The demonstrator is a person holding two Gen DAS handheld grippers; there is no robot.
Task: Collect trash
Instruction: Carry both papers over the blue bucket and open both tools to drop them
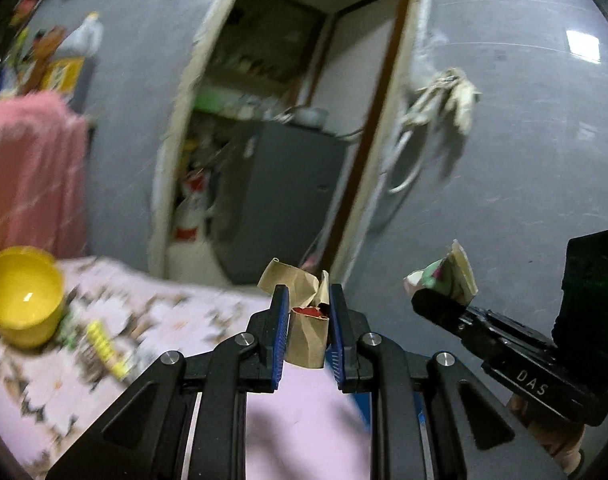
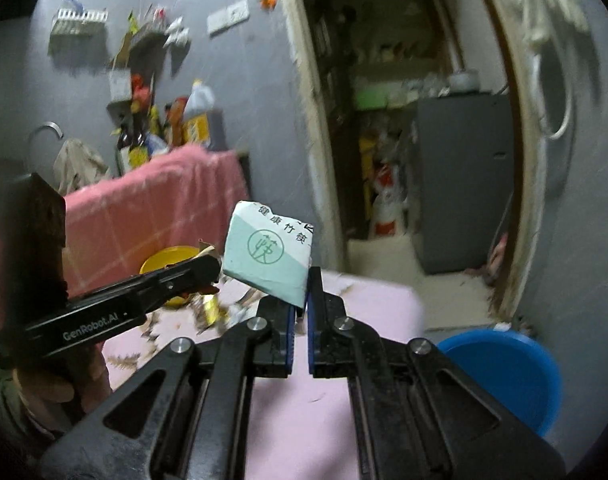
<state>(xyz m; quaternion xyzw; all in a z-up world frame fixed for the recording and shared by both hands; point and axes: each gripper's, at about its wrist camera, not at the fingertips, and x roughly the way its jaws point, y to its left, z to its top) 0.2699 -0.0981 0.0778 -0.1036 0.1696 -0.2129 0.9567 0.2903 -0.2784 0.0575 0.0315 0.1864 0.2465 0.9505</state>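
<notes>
My left gripper is shut on a crumpled brown paper wrapper with a red scrap inside, held up above the pink patterned tabletop. To its right in that view, my right gripper pinches a green and white paper packet. In the right wrist view my right gripper is shut on the lower corner of that packet, which bears a green round stamp and printed characters. My left gripper reaches in from the left with brown paper at its tip.
A yellow bowl stands on the table at the left, with scraps of litter beside it. A blue bucket sits on the floor at the lower right. A pink cloth hangs behind the table. An open doorway leads to a cluttered room.
</notes>
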